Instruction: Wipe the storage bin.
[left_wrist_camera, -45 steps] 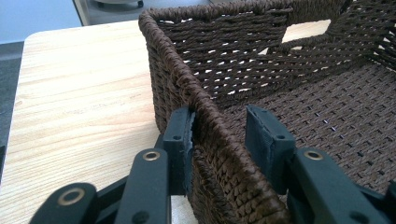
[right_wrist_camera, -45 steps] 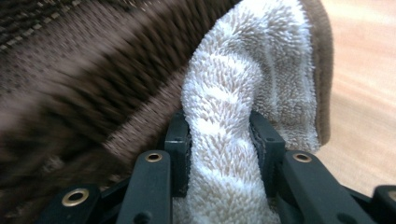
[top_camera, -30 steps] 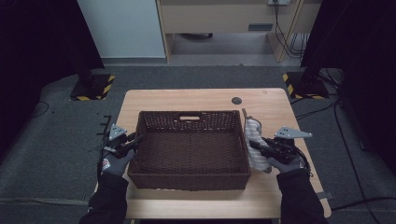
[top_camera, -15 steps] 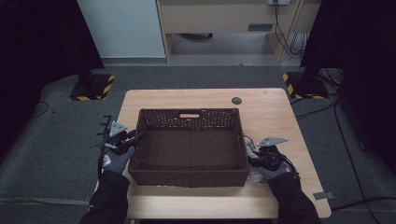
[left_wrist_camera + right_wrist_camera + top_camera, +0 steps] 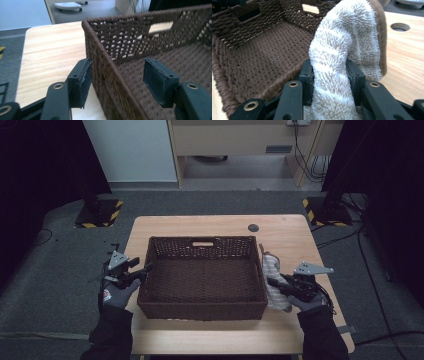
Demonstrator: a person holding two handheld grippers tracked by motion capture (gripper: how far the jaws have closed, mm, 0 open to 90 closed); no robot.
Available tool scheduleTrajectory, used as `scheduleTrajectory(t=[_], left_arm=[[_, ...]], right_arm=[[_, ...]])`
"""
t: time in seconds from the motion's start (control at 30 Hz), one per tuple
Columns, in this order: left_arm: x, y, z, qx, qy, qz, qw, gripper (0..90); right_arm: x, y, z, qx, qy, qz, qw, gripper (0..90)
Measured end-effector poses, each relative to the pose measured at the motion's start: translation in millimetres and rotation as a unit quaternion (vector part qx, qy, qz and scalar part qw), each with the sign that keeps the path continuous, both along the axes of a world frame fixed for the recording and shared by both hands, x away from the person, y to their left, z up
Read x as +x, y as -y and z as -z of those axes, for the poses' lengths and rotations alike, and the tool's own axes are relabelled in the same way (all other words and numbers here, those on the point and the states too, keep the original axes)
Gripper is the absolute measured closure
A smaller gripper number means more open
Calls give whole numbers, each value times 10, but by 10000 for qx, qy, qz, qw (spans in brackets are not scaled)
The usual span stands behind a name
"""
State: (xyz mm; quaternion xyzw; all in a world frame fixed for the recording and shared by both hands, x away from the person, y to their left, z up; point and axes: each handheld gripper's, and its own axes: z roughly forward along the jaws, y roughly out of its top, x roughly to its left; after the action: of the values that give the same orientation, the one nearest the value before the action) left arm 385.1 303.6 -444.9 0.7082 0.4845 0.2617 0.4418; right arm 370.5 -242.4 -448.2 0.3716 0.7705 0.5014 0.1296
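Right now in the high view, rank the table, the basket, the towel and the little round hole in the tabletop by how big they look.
1. Table
2. Basket
3. Towel
4. Round hole

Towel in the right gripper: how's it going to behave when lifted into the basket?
Probably floppy: the towel already drapes and folds over the basket wall above the right gripper. Likely light, and its fluffy pile should grip well between the jaws, which press into it from both sides. A free end may trail and catch on the woven rim.
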Motion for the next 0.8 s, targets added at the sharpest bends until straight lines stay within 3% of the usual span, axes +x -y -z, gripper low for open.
scheduleTrajectory(t=[0.2,0.3,0.4,0.5,0.63,0.8], left_arm=[[-148,-16,35,-8,-170,101,9998,412],[-159,-6,60,-62,-250,171,9995,433],[-156,20,94,66,-335,198,9992,478],[-148,15,134,23,-443,183,9988,514],[-147,5,154,-192,-493,197,9984,564],[-169,39,137,-110,-469,56,9988,623]], right_arm=[[15,-99,205,-331,-331,-90,9989,655],[35,-150,316,-549,-497,-130,9972,654],[43,-190,424,-726,-654,-150,9951,653],[57,-190,469,-793,-754,-170,9938,653],[38,-141,365,-679,-585,-135,9959,653],[-69,-31,66,-132,-116,-75,9998,654]])
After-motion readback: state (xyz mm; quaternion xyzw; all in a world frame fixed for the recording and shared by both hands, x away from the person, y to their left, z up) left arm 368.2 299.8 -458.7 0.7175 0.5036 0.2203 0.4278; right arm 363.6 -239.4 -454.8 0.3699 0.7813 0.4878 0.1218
